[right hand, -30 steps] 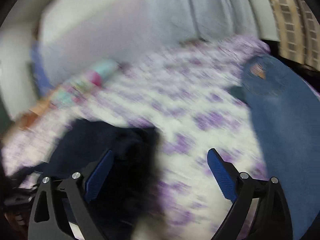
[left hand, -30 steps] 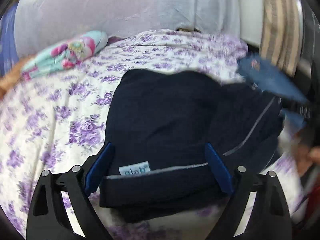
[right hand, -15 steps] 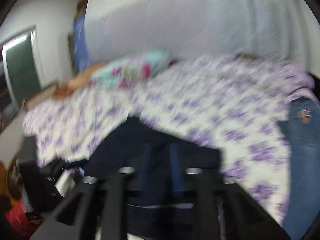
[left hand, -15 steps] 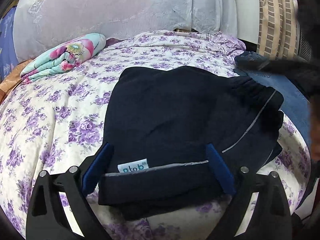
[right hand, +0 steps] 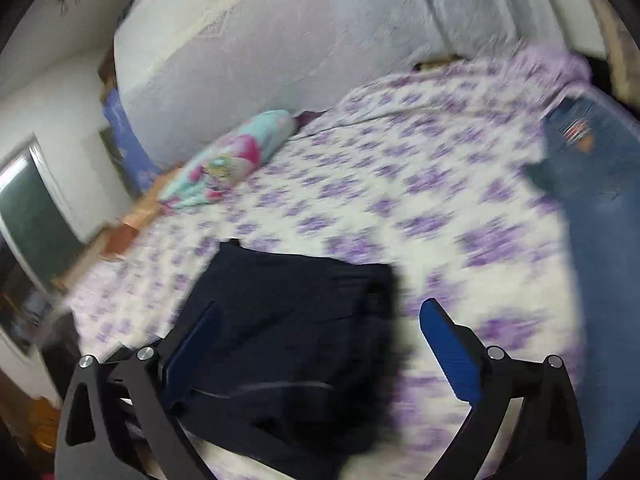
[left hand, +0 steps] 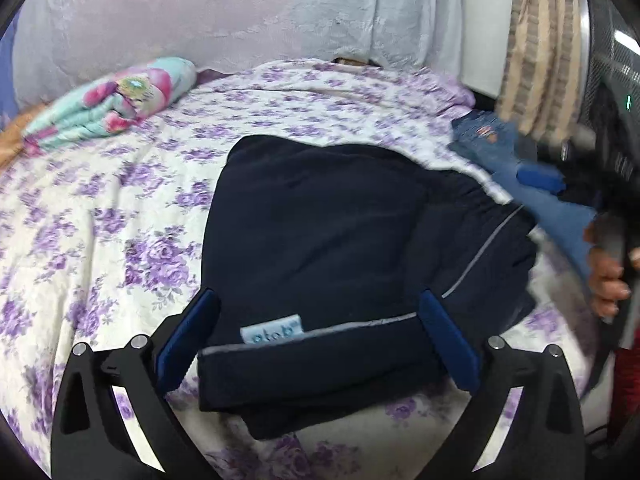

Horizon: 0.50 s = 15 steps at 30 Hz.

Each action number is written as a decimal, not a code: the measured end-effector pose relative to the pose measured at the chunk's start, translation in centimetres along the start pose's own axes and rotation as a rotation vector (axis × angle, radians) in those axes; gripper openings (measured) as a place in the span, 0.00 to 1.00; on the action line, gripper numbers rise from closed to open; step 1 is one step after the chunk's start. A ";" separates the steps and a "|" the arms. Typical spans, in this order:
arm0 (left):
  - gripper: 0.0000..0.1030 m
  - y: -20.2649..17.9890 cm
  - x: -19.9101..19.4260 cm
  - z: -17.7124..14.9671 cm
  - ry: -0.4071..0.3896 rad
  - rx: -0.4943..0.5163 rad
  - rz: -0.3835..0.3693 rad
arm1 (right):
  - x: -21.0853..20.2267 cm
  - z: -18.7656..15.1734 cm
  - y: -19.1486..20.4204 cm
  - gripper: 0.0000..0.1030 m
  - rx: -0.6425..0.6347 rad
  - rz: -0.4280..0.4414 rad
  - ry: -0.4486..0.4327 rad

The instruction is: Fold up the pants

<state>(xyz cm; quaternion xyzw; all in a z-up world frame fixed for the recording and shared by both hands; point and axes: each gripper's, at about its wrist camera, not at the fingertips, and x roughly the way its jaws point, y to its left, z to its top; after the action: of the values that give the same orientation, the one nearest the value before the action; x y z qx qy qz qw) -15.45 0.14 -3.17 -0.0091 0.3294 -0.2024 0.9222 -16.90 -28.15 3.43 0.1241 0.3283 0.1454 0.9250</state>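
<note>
Dark navy pants (left hand: 340,248) lie folded on the flowered bed sheet (left hand: 100,220), with a pale blue label and a grey stripe near the front fold. My left gripper (left hand: 318,294) hovers over that front fold. Its jaws are opening and its blue pads (left hand: 188,344) stand apart at either side of the fold, not pressing. The right wrist view is blurred. There my right gripper (right hand: 320,306) is opening wide above the pants (right hand: 288,340), holding nothing. A person's hand (left hand: 608,272) shows at the right edge of the left wrist view.
Blue jeans (left hand: 492,148) (right hand: 600,208) lie on the bed's right side. A folded floral blanket (left hand: 116,104) (right hand: 236,160) rests at the far left by the grey upright mattress (left hand: 200,20). A striped curtain (left hand: 540,40) hangs at the far right.
The right gripper was shut half a second ago and now stands wide open, and its view has swung and risen. The left gripper has spread slightly and stayed over the pants.
</note>
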 end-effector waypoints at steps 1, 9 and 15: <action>0.95 1.0 -0.3 0.4 -0.001 -0.032 -0.035 | 0.1 -0.2 -0.4 0.97 0.006 0.030 0.036; 0.95 7.3 4.1 3.9 0.154 -0.247 -0.228 | 8.8 -2.0 -2.2 0.97 0.170 0.183 0.309; 0.72 4.4 8.2 4.8 0.235 -0.090 -0.250 | 8.1 -1.7 -0.3 0.56 0.048 0.082 0.220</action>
<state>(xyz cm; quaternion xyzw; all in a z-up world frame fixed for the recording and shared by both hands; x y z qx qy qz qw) -5.18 0.50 -5.06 -0.0675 0.4399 -0.3003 0.8436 -11.92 -25.37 -2.53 0.1427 0.4259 0.1880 0.8734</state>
